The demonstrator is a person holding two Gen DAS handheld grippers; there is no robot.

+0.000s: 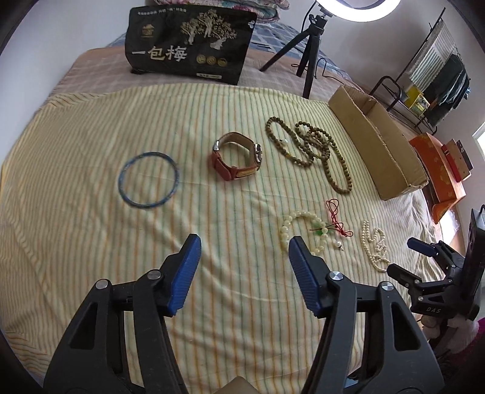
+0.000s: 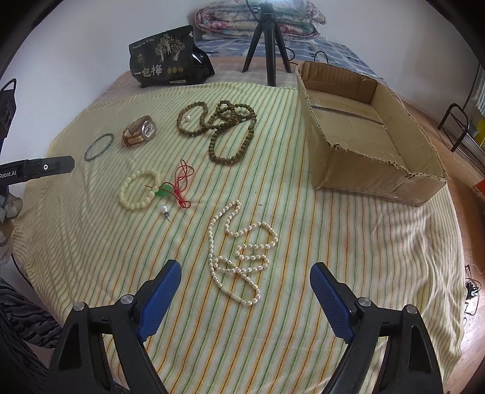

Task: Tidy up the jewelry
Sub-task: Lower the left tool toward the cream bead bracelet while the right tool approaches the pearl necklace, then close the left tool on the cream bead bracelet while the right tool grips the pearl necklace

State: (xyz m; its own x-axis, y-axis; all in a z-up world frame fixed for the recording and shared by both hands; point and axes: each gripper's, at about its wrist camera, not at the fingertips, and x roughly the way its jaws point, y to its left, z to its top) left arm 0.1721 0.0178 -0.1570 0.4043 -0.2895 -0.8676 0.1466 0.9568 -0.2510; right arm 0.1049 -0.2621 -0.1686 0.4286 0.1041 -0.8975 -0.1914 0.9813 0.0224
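Jewelry lies on a striped cloth. A blue bangle (image 1: 148, 179) (image 2: 98, 146), an orange-strap watch (image 1: 236, 156) (image 2: 140, 131), brown bead strands (image 1: 312, 148) (image 2: 224, 130), a cream bead bracelet with red cord (image 1: 303, 232) (image 2: 141, 189), a loose pearl pin (image 2: 165, 210) and a pearl necklace (image 1: 374, 245) (image 2: 239, 254). An open, empty cardboard box (image 1: 376, 139) (image 2: 363, 130) stands at the right. My left gripper (image 1: 245, 245) is open and empty above the cloth, near the cream bracelet. My right gripper (image 2: 245, 272) (image 1: 403, 257) is open and empty, just short of the pearl necklace.
A black snack bag (image 1: 188, 45) (image 2: 169, 57) and a black tripod (image 1: 306, 51) (image 2: 266, 39) stand behind the cloth. An orange box (image 1: 436, 172) and a metal rack (image 1: 424, 91) are beyond the cardboard box. Folded quilts (image 2: 260, 15) lie at the back.
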